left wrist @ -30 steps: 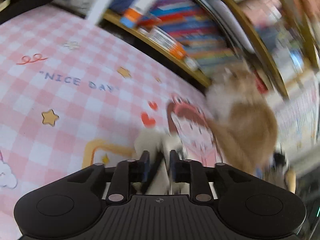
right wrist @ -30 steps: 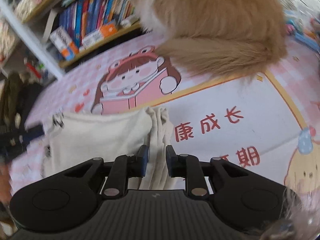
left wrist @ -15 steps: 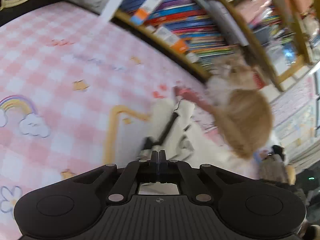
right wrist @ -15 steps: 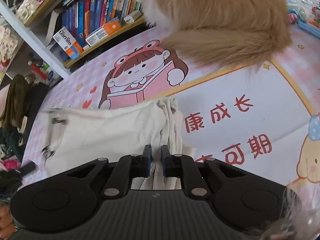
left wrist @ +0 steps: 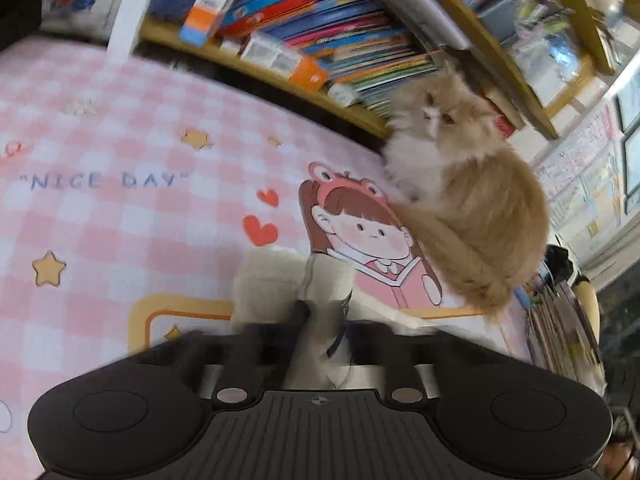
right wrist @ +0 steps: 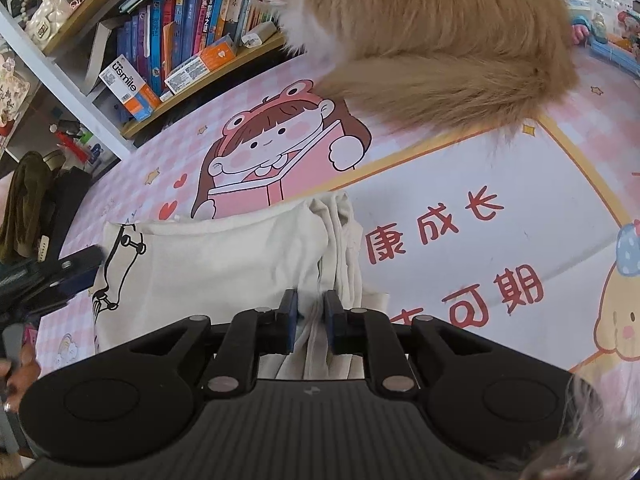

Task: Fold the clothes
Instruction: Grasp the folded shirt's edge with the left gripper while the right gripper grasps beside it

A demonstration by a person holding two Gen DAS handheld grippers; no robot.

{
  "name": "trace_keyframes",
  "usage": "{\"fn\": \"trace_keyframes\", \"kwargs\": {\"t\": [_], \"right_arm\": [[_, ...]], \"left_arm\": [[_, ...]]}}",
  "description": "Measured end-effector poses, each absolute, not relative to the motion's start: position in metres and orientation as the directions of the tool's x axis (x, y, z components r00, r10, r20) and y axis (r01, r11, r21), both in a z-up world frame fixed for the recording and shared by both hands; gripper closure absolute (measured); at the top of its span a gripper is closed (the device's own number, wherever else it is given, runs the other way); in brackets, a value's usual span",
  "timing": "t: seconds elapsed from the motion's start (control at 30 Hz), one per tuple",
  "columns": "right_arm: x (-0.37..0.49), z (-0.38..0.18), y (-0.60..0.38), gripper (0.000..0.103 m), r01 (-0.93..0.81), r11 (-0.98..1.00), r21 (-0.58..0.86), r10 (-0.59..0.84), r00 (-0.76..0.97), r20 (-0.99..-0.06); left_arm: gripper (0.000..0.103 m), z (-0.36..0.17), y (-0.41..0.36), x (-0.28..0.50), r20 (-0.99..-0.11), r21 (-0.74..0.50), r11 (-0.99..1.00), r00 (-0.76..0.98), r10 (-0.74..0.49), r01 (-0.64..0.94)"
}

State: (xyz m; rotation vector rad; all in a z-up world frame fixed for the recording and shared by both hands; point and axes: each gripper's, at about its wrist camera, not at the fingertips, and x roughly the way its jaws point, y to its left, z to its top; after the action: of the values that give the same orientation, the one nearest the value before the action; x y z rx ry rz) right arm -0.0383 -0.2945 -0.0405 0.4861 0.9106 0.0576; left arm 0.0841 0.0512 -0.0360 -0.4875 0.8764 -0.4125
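Note:
A cream garment (right wrist: 208, 264) with a black line drawing lies folded on the pink cartoon mat (right wrist: 500, 216). My right gripper (right wrist: 311, 309) has its jaws a small gap apart, with the garment's bunched right edge between them. My left gripper (left wrist: 320, 320) is blurred by motion; its jaws stand apart over the garment's left end (left wrist: 276, 284). The left gripper also shows as a dark shape at the left of the right wrist view (right wrist: 60, 276).
A fluffy orange and white cat (right wrist: 432, 32) sits on the mat just behind the garment, its tail toward the cloth; it also shows in the left wrist view (left wrist: 468, 200). A bookshelf (left wrist: 304, 36) runs along the mat's far edge. Dark clothes (right wrist: 28, 204) lie at the left.
My left gripper, shut half a second ago, has opened and moved over the garment's left end. My right gripper's jaws have parted slightly. The garment lies flatter.

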Motion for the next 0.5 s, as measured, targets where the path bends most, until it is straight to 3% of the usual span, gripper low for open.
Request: {"fn": "trace_keyframes", "kwargs": {"t": [0.2, 0.23, 0.37, 0.5], "right_arm": [[-0.038, -0.042, -0.294, 0.091, 0.156, 0.891, 0.426, 0.249, 0.617, -0.747], [-0.038, -0.042, -0.294, 0.091, 0.157, 0.892, 0.424, 0.247, 0.615, -0.748], [-0.039, -0.039, -0.293, 0.090, 0.161, 0.894, 0.418, 0.241, 0.615, -0.751], [-0.038, -0.036, -0.290, 0.087, 0.162, 0.900, 0.404, 0.229, 0.613, -0.756]], "left_arm": [[0.087, -0.046, 0.056, 0.087, -0.618, -0.595, 0.800, 0.590, -0.520, 0.082], [0.082, -0.043, 0.061, 0.084, -0.604, -0.613, 0.787, 0.602, -0.522, 0.068], [0.041, -0.034, 0.073, 0.071, -0.605, -0.589, 0.807, 0.638, -0.476, 0.043], [0.033, -0.033, 0.072, 0.060, -0.650, -0.523, 0.848, 0.604, -0.461, 0.084]]}}
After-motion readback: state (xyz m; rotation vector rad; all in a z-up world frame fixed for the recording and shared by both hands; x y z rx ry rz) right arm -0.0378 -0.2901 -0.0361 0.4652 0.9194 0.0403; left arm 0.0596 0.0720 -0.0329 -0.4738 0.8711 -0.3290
